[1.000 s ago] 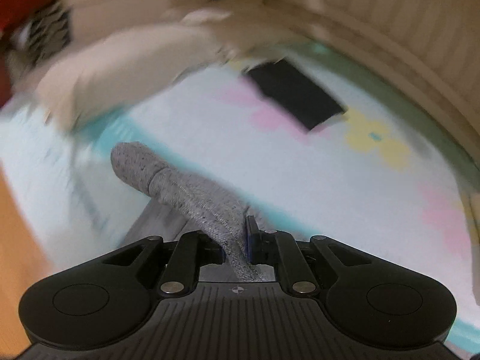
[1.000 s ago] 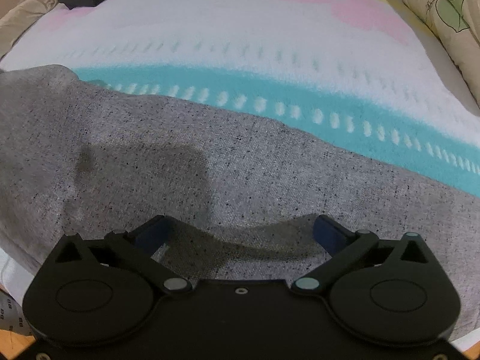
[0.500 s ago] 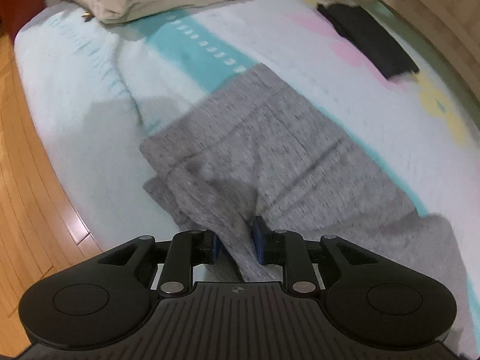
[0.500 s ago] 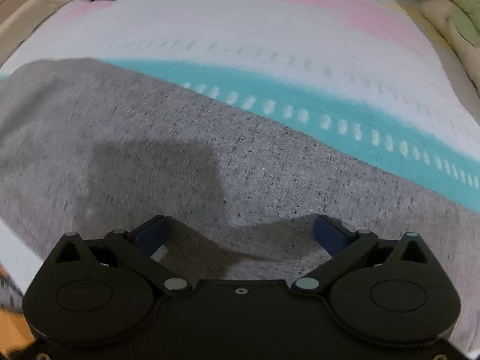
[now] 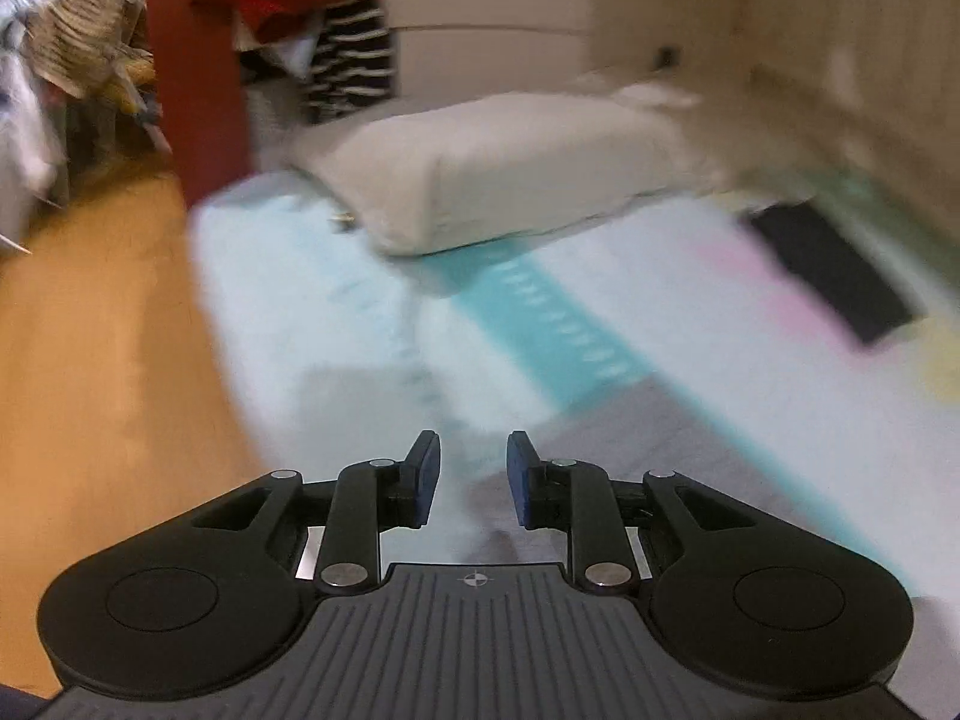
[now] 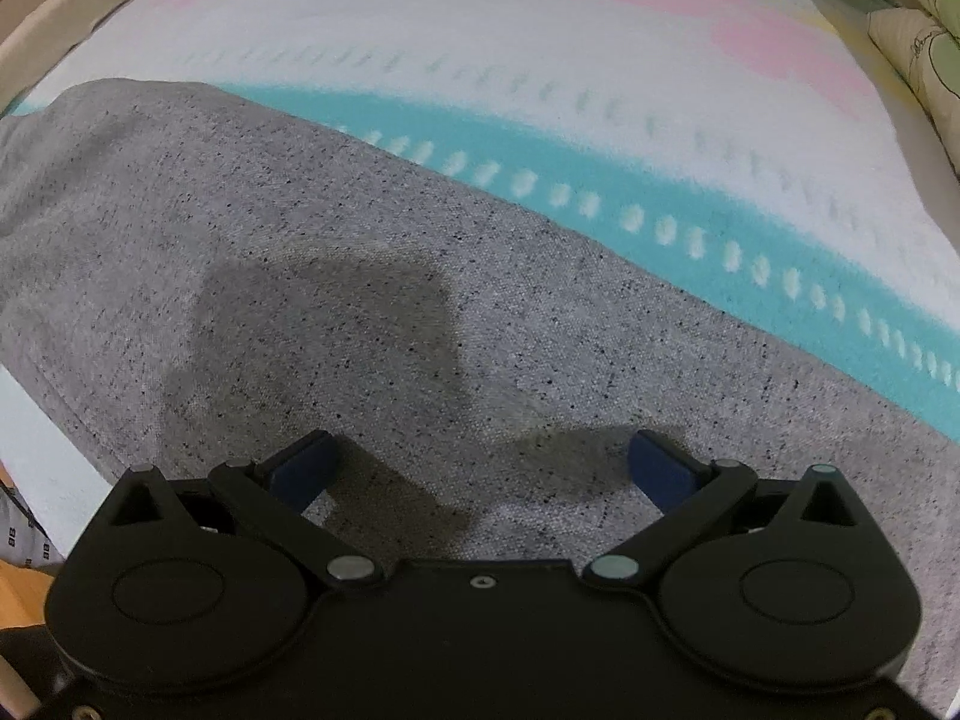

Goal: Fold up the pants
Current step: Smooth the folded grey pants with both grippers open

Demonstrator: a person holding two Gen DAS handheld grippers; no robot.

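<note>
- The left gripper (image 5: 471,468) has its blue pads a small way apart with nothing between them; below the gap lie pale bedsheet and the grey edge of the pants (image 5: 630,450), though blur hides how close they are.
- The right gripper (image 6: 480,468) stands wide open above the pants (image 6: 360,276), its fingers spread and clear of the cloth, and it casts a dark shadow on the fabric just ahead of it.
- The pants are speckled grey and lie flat on the bed (image 6: 540,48) along its near edge; in the right wrist view they fill the lower part of the picture, with their far edge running beside a teal stripe (image 6: 660,204) dotted in white.
- In the left wrist view the same teal stripe (image 5: 552,324) runs away from the pants toward a beige pillow (image 5: 510,174) at the far end of the bed.
- A dark folded cloth (image 5: 834,264) lies well apart from the pants, near the bed's far side by the wall.
- Wooden floor (image 5: 90,360) borders the bed on the left, with a red piece of furniture (image 5: 198,90) at the bed's corner.
- Another pillow (image 6: 924,42), with a green print, sits at the bed's far right edge.
</note>
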